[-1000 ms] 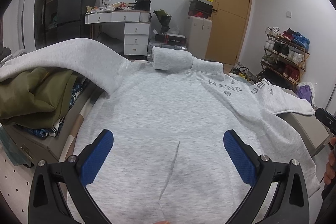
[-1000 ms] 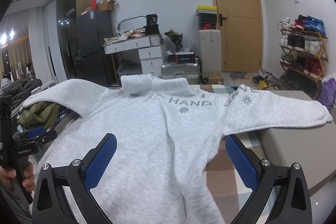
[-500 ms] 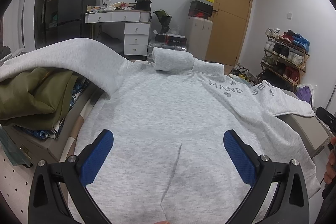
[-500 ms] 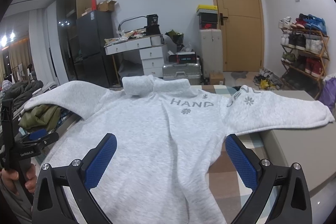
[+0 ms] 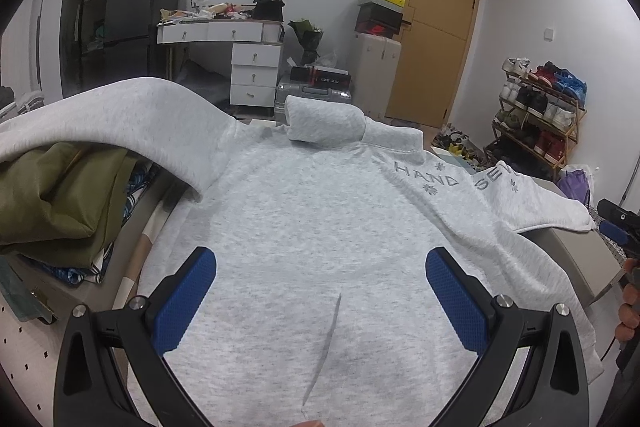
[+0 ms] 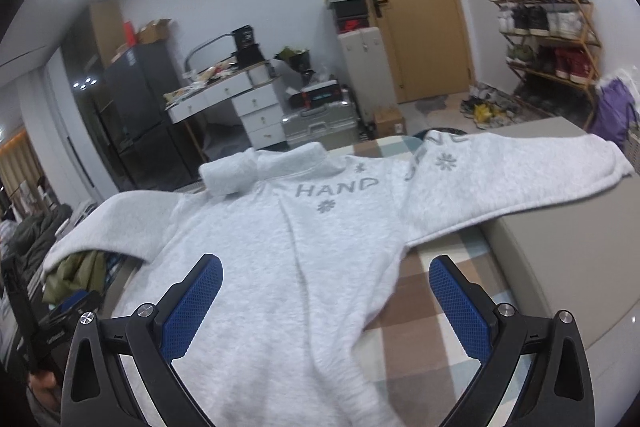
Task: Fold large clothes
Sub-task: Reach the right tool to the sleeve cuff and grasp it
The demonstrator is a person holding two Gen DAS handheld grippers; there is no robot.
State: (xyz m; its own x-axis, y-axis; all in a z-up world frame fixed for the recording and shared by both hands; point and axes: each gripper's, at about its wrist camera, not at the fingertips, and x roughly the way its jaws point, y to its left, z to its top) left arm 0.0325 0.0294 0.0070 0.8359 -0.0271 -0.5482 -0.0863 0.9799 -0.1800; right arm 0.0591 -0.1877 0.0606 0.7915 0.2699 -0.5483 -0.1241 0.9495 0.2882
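Note:
A light grey sweatshirt (image 5: pixel 320 219) (image 6: pixel 280 251) with "HAND" lettering lies spread flat on the bed, collar at the far end, both sleeves stretched out sideways. Its left sleeve (image 5: pixel 120 119) drapes over an olive garment; its right sleeve (image 6: pixel 520 179) lies across a beige surface. My left gripper (image 5: pixel 320 299) hovers open over the lower body of the sweatshirt. Over the sweatshirt's right side edge and the checked bedcover, my right gripper (image 6: pixel 326 303) stands open too. Nothing is held between either pair of blue pads.
An olive garment pile (image 5: pixel 60 195) sits at the left of the bed. A checked bedcover (image 6: pixel 432 291) and a beige surface (image 6: pixel 560 247) show at the right. Beyond stand a white drawer desk (image 5: pixel 248 59), a suitcase (image 6: pixel 320 123), a door (image 5: pixel 436 23) and a shoe rack (image 5: pixel 540 107).
The right wrist view has tilted and come nearer the sweatshirt's right side. The left gripper has stayed almost still over the lower body. Both stay open.

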